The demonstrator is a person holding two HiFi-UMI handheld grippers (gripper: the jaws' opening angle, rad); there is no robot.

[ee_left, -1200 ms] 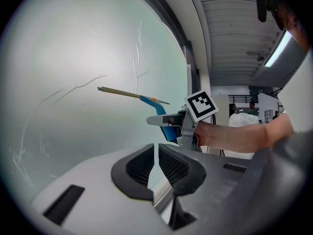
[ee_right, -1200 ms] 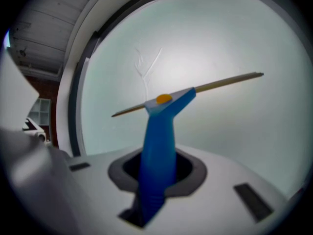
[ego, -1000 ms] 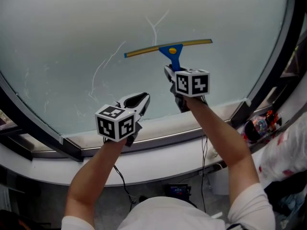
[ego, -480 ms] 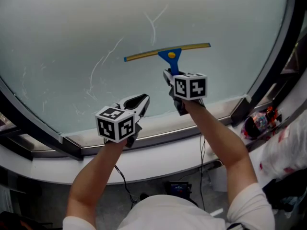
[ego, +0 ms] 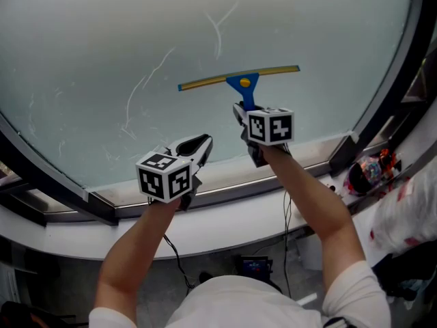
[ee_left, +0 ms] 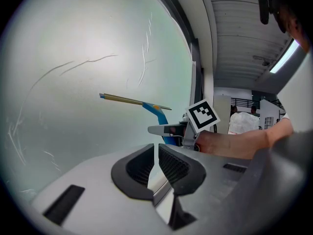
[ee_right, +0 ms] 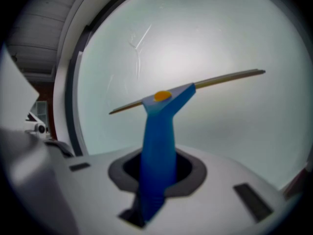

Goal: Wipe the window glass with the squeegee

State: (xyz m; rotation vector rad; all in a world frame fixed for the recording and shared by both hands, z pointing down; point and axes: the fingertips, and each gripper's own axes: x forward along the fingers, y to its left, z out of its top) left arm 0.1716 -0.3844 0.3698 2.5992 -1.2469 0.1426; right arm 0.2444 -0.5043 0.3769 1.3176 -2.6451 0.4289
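Squeegee (ego: pixel 239 79) blade rests on the window glass (ego: pixel 102 39) in the head view, above the right hand-held gripper (ego: pixel 240 109). Left gripper view: left hand-held gripper (ee_left: pixel 156 155) jaws nearly touching, empty. Right gripper view: jaws clamp its blue handle (ee_right: pixel 157 146).

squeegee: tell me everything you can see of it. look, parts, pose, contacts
The squeegee has a blue, plastic-looking handle widening into a head with a yellow-orange spot, carrying a long thin yellowish blade strip, blue-tipped at its left end. The right claw is shut on the handle. The blade lies nearly level, right end slightly higher, seemingly pressed to the window glass below some streaks. Nothing else touches it.
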